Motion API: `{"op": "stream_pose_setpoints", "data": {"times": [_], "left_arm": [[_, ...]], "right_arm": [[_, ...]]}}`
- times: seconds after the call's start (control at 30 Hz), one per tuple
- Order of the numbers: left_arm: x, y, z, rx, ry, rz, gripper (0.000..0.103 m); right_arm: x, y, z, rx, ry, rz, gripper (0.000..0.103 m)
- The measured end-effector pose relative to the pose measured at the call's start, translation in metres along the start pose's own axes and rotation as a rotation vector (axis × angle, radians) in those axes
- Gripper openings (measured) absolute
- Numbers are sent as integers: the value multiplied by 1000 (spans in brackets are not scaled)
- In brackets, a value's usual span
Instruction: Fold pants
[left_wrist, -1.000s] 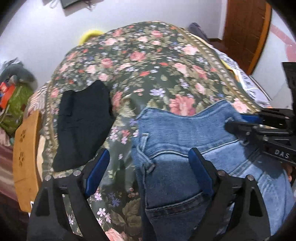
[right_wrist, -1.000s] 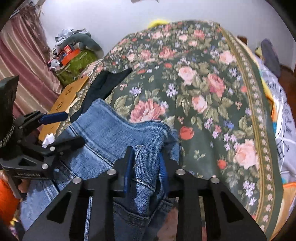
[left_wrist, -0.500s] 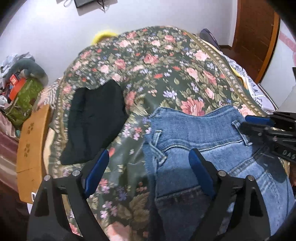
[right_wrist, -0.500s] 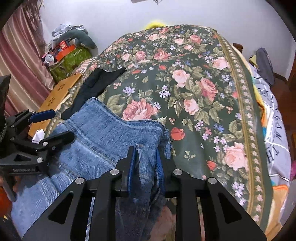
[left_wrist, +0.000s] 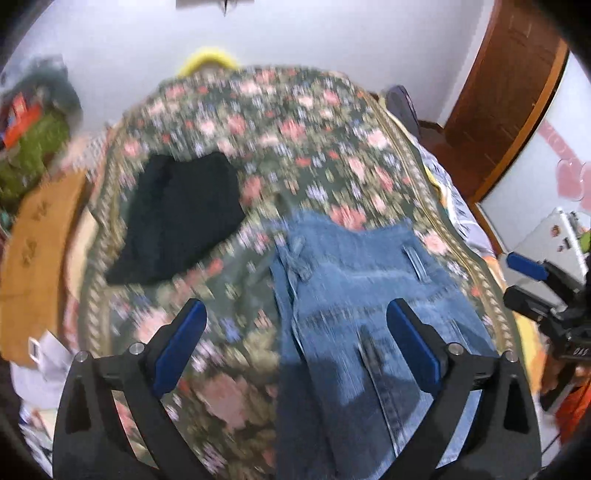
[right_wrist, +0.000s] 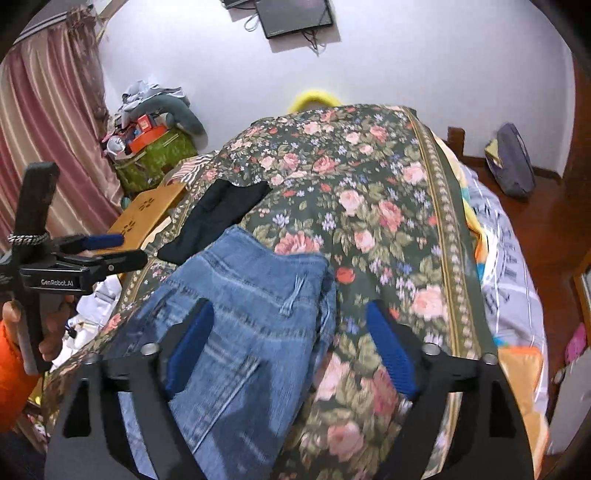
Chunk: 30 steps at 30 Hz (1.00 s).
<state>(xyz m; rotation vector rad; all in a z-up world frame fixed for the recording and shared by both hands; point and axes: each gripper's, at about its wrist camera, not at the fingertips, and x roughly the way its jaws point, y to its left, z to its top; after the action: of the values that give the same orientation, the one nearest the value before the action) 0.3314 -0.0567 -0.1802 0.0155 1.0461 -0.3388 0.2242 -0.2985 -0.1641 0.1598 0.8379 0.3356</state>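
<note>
Right tongs (right_wrist: 288, 339) spread wide, gripping nothing — left tongs (left_wrist: 295, 343) just as wide, empty too. "GenRobot.AI" reads white on the left tool's black body in the right view. Faded blue jeans (right_wrist: 236, 317) lie flat on the bed's flowered cover (right_wrist: 388, 206), waistband farthest, a belt loop showing — folded black clothing (right_wrist: 218, 218) just beyond.

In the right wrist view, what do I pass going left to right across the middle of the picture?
Pink curtain → left hand-held gripper → wooden board → black garment → jeans → floral bedspread → wooden floor.
</note>
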Motion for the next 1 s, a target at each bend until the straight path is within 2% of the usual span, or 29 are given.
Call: {"op": "stream_pose_setpoints", "data": {"times": [0.17, 0.23, 0.53, 0.6, 0.67, 0.7, 0.9, 0.93, 1.0], "left_arm": [[32, 1, -20, -21, 139, -51, 99], [40, 3, -23, -39, 160, -84, 102], [77, 2, -10, -61, 281, -220, 102], [84, 2, -7, -66, 298, -250, 100], [86, -3, -6, -58, 297, -268, 90], [86, -5, -5, -55, 295, -272, 84], [71, -14, -2, -23, 237, -241, 66], [67, -14, -1, -24, 230, -237, 62], [55, -12, 0, -21, 199, -232, 57]], "right_arm": [[27, -6, -24, 52, 120, 41, 83], [41, -6, -34, 61, 170, 53, 83], [83, -27, -35, 203, 240, 227, 83], [87, -28, -32, 209, 244, 247, 74], [91, -29, -29, 229, 255, 255, 59], [93, -29, -27, 238, 262, 255, 55], [85, -23, -17, 188, 251, 199, 32], [79, -19, -14, 170, 233, 181, 25], [73, -15, -6, 156, 208, 180, 21]]}}
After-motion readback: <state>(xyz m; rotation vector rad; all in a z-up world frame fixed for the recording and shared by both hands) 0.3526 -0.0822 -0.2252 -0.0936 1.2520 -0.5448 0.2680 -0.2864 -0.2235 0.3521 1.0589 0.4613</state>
